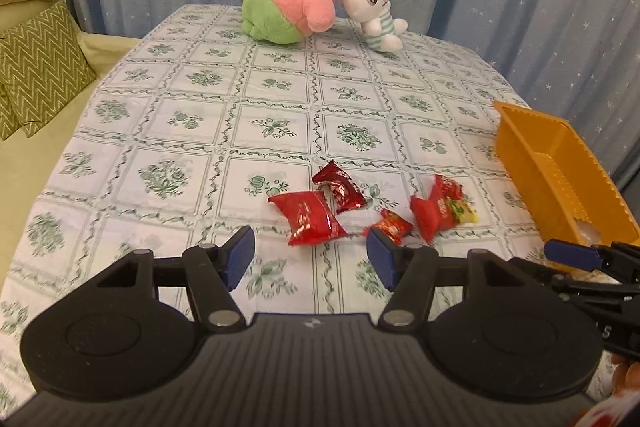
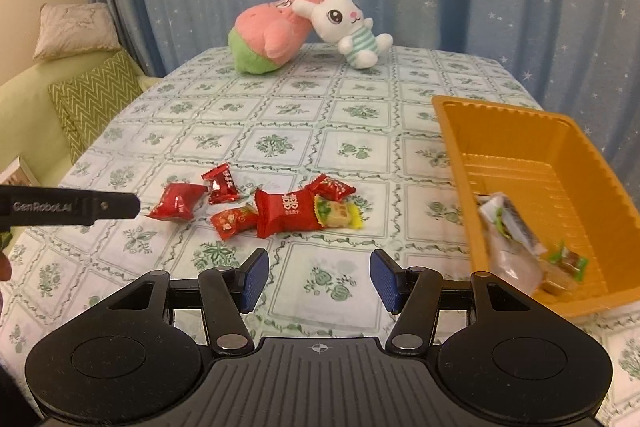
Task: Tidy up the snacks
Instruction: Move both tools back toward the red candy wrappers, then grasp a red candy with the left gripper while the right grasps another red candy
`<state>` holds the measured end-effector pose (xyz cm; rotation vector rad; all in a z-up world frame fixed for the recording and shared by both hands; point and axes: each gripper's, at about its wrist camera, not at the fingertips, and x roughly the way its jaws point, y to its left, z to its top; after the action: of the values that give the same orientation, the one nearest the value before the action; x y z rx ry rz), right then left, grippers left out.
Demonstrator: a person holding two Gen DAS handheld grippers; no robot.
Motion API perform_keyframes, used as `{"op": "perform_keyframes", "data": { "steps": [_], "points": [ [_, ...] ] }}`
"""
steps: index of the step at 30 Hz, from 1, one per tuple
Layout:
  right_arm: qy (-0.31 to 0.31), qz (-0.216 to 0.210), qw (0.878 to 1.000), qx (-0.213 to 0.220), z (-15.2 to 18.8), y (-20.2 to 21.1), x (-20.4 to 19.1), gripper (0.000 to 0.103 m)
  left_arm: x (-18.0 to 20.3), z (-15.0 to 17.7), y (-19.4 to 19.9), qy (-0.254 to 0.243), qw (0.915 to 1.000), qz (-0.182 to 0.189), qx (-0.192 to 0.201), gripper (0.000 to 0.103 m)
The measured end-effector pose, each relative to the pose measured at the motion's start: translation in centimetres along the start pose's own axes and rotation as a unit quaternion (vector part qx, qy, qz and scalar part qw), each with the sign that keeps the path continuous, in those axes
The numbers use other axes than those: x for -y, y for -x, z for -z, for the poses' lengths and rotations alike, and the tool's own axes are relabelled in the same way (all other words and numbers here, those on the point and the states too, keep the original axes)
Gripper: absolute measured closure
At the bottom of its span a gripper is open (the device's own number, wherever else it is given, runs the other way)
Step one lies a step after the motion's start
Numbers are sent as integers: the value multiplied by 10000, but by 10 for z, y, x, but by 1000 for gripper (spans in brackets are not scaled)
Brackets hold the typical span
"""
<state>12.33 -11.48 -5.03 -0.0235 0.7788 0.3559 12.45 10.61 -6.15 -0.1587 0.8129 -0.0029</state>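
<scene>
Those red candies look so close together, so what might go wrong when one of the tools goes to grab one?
The red snacks lie touching and overlapping, so the open right tool may pinch two at once or knock a neighbour aside. The wrappers look slick and flat on the tablecloth, so one could slip out or the cloth could bunch. The left tool hovers over the same pile; the two could bump.

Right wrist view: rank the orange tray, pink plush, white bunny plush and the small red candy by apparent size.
1. orange tray, though it is nearest the camera
2. pink plush
3. white bunny plush
4. small red candy
</scene>
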Motion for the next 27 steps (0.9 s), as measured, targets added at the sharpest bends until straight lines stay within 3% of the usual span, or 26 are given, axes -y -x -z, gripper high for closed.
{"op": "perform_keyframes", "data": {
  "steps": [14, 18, 27],
  "points": [
    [40, -216, 9997, 119, -9, -51, 4, 47, 0, -10, -72, -275, 9990, -29, -358, 68],
    [95, -281, 9994, 168, -16, -61, 1, 47, 1, -8, -72, -394, 9987, -66, -319, 79],
    [-98, -323, 9990, 277, -33, -78, -3, 47, -3, -4, -55, -252, 9995, 22, -189, 81]
  ]
}}
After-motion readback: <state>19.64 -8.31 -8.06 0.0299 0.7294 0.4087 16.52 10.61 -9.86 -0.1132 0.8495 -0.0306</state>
